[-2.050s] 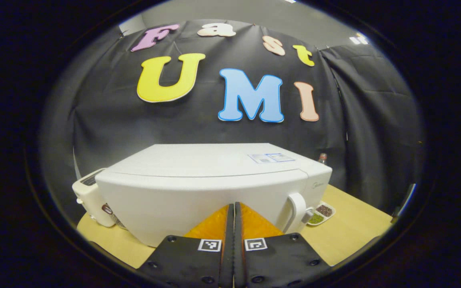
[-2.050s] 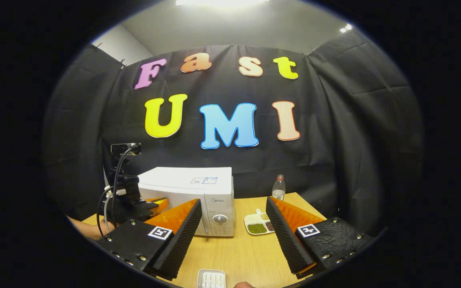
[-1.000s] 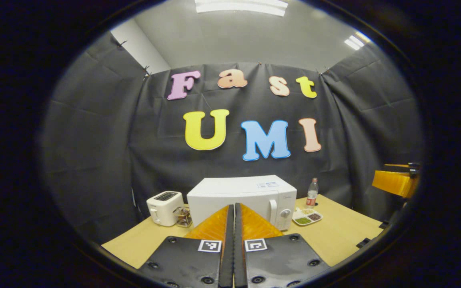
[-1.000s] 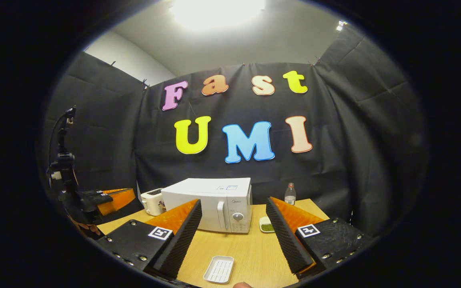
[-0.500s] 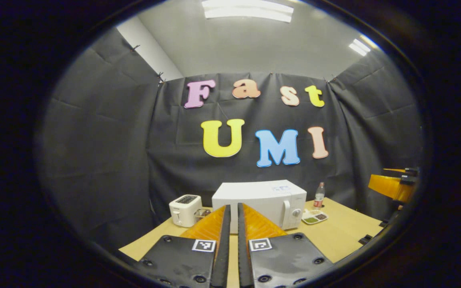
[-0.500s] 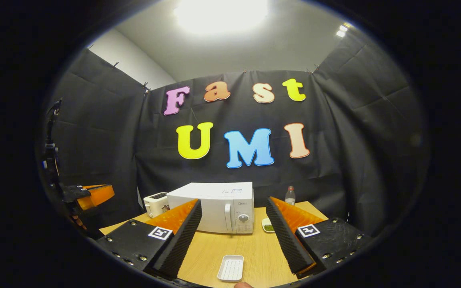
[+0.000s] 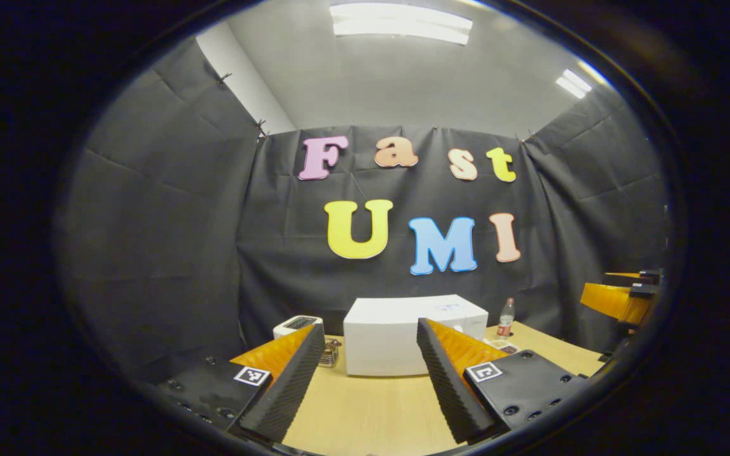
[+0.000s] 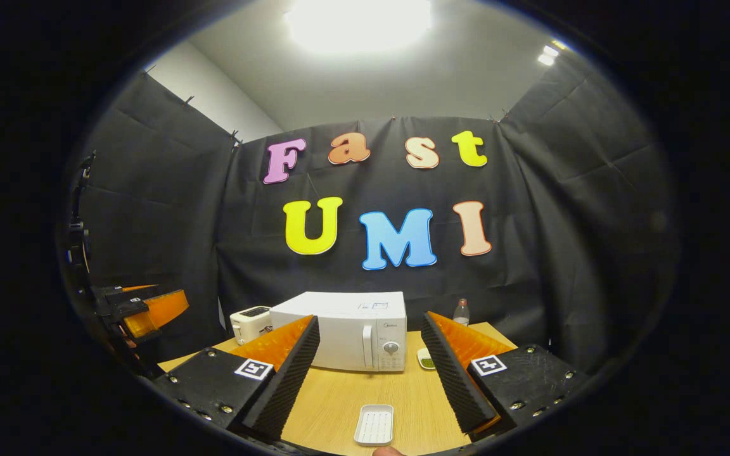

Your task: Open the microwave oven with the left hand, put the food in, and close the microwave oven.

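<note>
Left gripper view: I've got my left gripper (image 7: 370, 373) with its fingers spread wide, nothing between them, hanging above the wooden table (image 7: 365, 411). Straight ahead sits the white microwave oven (image 7: 403, 332), door shut, well apart from my fingertips. A white toaster (image 7: 295, 326) stands just to its left, with a small dark rack-like thing beside it that I can't make out. A clear bottle (image 7: 505, 316) stands off its right corner, and a divided dish of beans peeks out behind my finger there. The right gripper (image 7: 618, 297) shows at the far right edge.

Over in the right gripper view, that gripper (image 8: 371, 370) is spread too, empty. A small white tray (image 8: 374, 424) lies on the table between its fingers, in front of the microwave oven (image 8: 346, 329); handle and dial face me. The dish of beans (image 8: 425, 360) sits just right of the oven, the bottle (image 8: 461, 311) behind it. Nothing stands between the tray and the oven door.
</note>
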